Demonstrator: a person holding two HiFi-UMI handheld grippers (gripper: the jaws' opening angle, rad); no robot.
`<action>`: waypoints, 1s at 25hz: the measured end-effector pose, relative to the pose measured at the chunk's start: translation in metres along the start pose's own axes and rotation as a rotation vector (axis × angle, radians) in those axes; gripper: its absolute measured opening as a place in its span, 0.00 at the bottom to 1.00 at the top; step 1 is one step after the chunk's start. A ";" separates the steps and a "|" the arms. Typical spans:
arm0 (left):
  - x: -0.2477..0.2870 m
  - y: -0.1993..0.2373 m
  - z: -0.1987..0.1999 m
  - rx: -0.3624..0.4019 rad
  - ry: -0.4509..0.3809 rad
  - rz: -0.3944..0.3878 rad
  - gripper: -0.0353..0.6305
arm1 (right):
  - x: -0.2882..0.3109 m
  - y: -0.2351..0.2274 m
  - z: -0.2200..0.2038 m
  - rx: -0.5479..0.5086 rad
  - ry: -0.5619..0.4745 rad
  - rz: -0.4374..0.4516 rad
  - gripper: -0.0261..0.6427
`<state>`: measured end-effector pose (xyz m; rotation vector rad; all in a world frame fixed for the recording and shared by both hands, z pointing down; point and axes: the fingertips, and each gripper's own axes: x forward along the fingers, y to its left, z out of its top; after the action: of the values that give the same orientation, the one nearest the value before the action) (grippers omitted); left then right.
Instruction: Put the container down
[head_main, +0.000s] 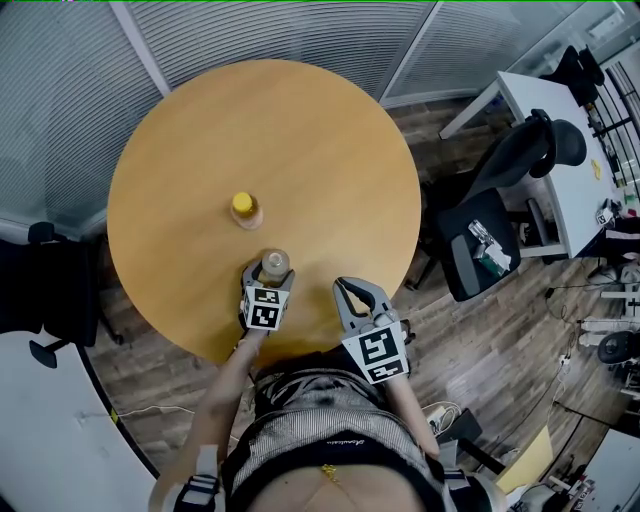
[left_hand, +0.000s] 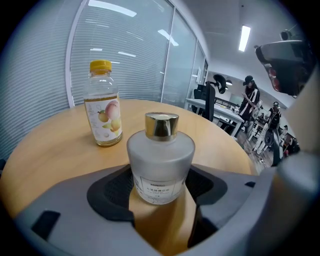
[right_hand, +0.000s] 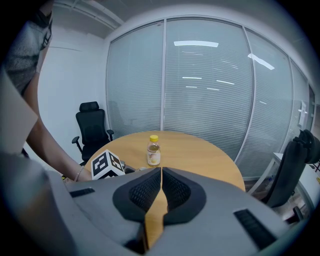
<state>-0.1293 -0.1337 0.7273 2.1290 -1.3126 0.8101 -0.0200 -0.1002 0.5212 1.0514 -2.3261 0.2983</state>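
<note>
Left gripper (left_hand: 160, 189) pinches the container (left_hand: 160, 150) near the juice bottle (left_hand: 102, 102); releasing it tilted could topple it. Right gripper (right_hand: 161, 187) is pressed together, empty.

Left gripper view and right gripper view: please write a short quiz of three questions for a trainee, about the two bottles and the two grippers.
1. True or false: the jaws of the right gripper stand wide apart.
2. What stands between the jaws of the left gripper?
A) a frosted bottle with a gold cap
B) a mug
C) a spoon
3. Fill in: the juice bottle, which stands alone farther out on the round wooden table, has a ____ cap.

Key: 1 false, the jaws are together with nothing between them. 2 A. 3 yellow.
</note>
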 end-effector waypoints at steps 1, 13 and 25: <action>0.000 0.000 0.000 -0.001 0.000 0.000 0.56 | 0.000 0.000 0.000 0.000 0.000 0.001 0.07; -0.003 -0.001 -0.009 0.010 0.020 0.004 0.56 | -0.002 0.004 -0.004 0.006 -0.001 -0.002 0.07; -0.002 -0.003 -0.014 0.082 0.049 0.032 0.56 | -0.008 0.000 -0.007 0.007 -0.008 -0.005 0.07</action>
<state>-0.1299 -0.1215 0.7354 2.1418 -1.3117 0.9379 -0.0134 -0.0925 0.5224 1.0630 -2.3306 0.3009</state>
